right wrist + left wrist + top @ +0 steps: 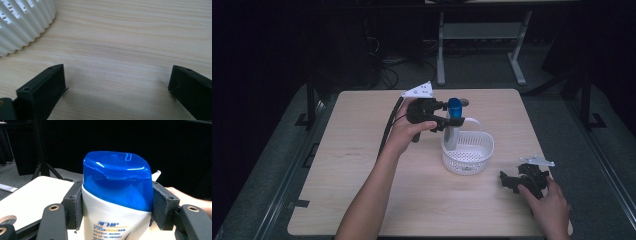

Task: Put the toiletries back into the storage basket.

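Left gripper view: left hand-held gripper (117, 207) is pinching a white bottle (110, 220) just under its blue flip cap (117, 178), pads pressing both sides of the shoulder. Gripping that high is probably keeping the bottle hanging upright and leaving the body free to go down into something

High view: same left hand-held gripper (451, 120) is holding the bottle (451, 136) upright at the far-left rim of the white perforated basket (472, 159), lower part looking inside the rim, base contact hidden. Basket is sitting mid-counter (362, 175), handle up. Looks like a bottle-into-basket move, though can't tell if it's lowering or lifting

Right hand-held gripper (523, 181) is resting low near the counter's right edge, well apart from the basket, likely parked out of the way. Right gripper view: its jaws are standing wide apart, holding nothing, bare wood between them, basket's ribbed wall (22, 22) at top left
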Demonstrator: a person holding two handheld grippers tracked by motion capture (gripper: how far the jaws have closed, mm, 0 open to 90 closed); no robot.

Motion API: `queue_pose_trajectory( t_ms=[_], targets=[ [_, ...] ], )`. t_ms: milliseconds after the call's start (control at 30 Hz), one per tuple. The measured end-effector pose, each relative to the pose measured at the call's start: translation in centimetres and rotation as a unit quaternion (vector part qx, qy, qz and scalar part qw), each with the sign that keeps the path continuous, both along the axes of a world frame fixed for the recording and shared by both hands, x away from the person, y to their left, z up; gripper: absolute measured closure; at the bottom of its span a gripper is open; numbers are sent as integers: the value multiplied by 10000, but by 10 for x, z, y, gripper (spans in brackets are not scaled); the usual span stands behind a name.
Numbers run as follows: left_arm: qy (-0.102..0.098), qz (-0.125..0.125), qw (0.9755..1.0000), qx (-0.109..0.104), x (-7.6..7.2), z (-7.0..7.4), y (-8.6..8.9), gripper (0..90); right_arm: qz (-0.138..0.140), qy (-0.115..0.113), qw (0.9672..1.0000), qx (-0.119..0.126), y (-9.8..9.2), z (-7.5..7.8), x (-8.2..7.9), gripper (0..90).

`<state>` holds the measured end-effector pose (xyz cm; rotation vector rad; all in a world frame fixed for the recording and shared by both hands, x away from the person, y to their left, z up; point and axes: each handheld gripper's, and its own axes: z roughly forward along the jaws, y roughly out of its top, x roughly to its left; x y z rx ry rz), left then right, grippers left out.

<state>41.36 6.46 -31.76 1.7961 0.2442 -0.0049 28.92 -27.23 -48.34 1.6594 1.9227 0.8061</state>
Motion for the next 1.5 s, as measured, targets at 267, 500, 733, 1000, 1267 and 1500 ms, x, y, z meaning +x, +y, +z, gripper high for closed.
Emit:
queue_pose_trajectory(
  t_ms=[267, 500, 733, 1000, 1267, 1500],
  targets=[
    [-21, -48, 10000, 45, 2, -11, -1, 372, 1, 0, 10000, -1, 0, 0, 0, 4],
    [-84, -66, 9998, 181, 1, -23, -5, 372, 4, 0, 10000, 2, 0, 0, 0, 5],
    [-36, -102, 9997, 199, 1, -33, -6, 372, -2, -1, 10000, -2, 0, 0, 0, 5],
    [-40, -122, 9996, 247, 1, -43, -8, 372, -3, 0, 10000, -1, 0, 0, 0, 5],
    [11, -128, 9996, 257, 1, -54, -9, 372, 2, -3, 10000, -2, 0, 0, 0, 5],
    [59, -88, 9995, 301, 3, -62, -9, 372, -5, -3, 10000, 5, 0, 0, 0, 4]
  ],
)
